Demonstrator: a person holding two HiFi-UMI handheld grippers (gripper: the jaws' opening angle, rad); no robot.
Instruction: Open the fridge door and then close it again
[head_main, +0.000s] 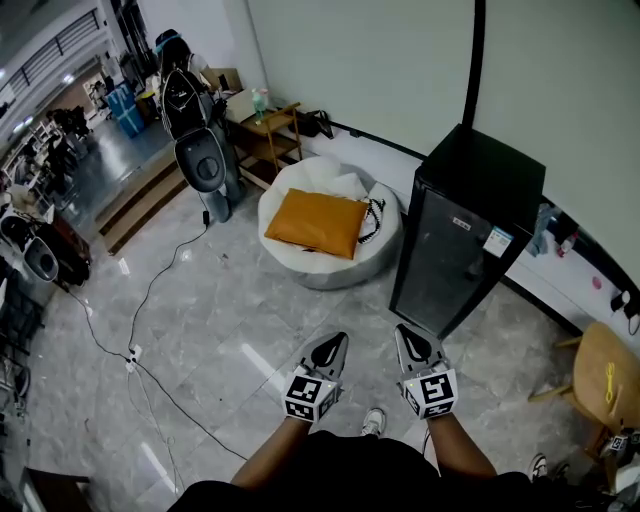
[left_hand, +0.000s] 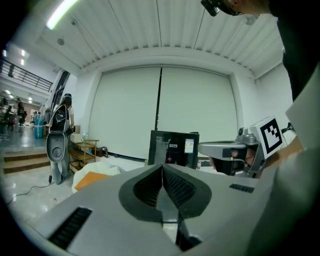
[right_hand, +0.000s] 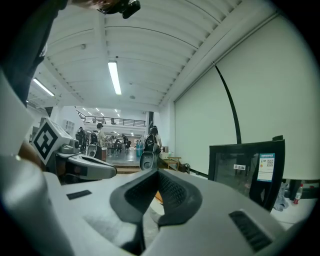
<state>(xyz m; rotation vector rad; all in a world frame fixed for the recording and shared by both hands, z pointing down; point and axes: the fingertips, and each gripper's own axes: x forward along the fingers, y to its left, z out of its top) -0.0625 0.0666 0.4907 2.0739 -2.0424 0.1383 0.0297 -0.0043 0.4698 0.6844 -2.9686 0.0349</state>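
Fridge (head_main: 468, 235) stands upright right of centre in the head view, its dark glass door (head_main: 440, 262) closed and facing lower left. At bottom centre, the left gripper (head_main: 333, 345) and right gripper (head_main: 408, 338) are both clenched on nothing, well apart from it. It lies up and right of them; the right gripper is nearer, so the door pull probably falls to it
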